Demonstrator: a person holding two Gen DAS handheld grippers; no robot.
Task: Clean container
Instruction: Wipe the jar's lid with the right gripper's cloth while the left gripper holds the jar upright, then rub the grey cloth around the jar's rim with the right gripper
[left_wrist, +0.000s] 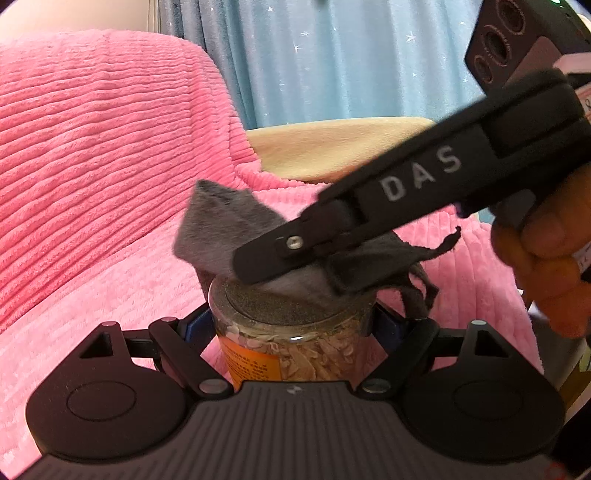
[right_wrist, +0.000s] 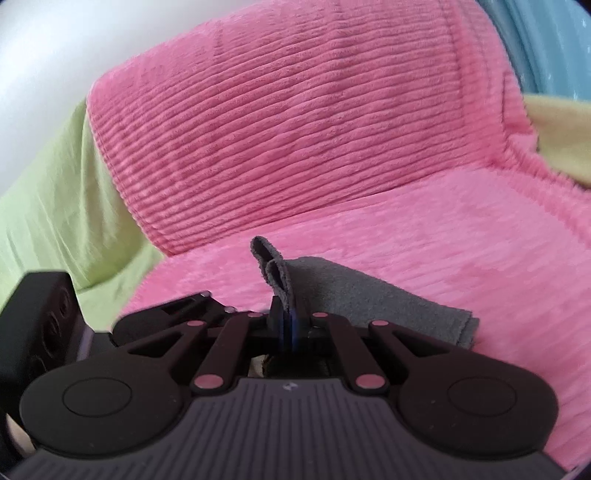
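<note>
A clear plastic jar (left_wrist: 295, 350) with an orange label, a dark lid (left_wrist: 280, 308) and pale dried contents stands upright between the fingers of my left gripper (left_wrist: 291, 326), which is shut on its sides just below the lid. My right gripper (left_wrist: 255, 267) comes in from the upper right, held by a hand (left_wrist: 546, 258). It is shut on a grey cloth (left_wrist: 221, 221) that rests on the lid's far side. In the right wrist view the right gripper (right_wrist: 290, 323) pinches a fold of the grey cloth (right_wrist: 351, 291); the jar is hidden beneath it.
A pink ribbed fleece blanket (left_wrist: 92, 147) covers the seat and backrest behind the jar. A blue star-patterned curtain (left_wrist: 332, 55) hangs beyond, with a yellow cushion (left_wrist: 332, 144) below it. A green sheet (right_wrist: 55, 206) lies to the left in the right wrist view.
</note>
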